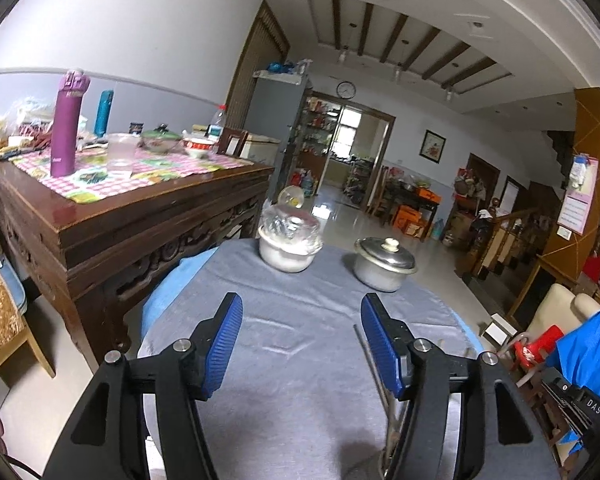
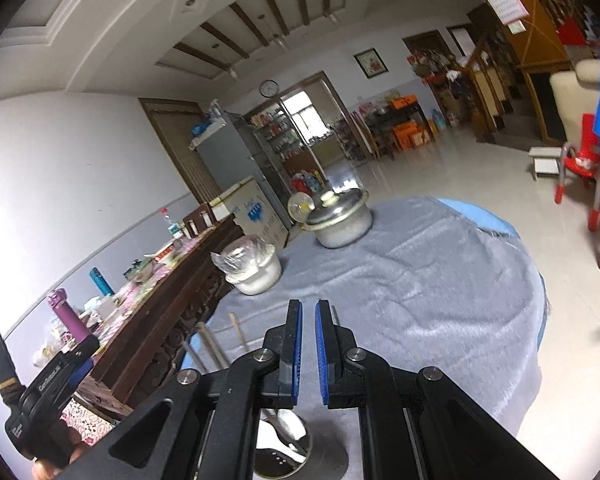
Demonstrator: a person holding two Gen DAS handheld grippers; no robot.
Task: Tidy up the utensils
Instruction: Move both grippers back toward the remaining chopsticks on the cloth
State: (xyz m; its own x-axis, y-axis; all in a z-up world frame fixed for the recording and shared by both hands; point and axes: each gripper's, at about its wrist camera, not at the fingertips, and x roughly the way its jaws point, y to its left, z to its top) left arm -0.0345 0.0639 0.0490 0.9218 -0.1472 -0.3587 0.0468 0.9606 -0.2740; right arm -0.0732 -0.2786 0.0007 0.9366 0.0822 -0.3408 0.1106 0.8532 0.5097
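From the left wrist view, the left gripper is seen with its blue-padded fingers spread apart, nothing between them, above the grey cloth of the round tabletop. Thin chopsticks are seen just behind the right-hand finger, partly hidden by it. Farther across the tabletop from the gripper, a white pot covered with clear plastic and a lidded metal pot are set side by side, apart from each other.

From the right wrist view, the right gripper is shown with its fingers drawn nearly together; whether anything is pinched cannot be told. Directly beneath the gripper, a perforated metal utensil holder is seen with a white spoon inside. Left of the gripper, wooden chopsticks stand up, and the left gripper's body is held at the frame's lower left.
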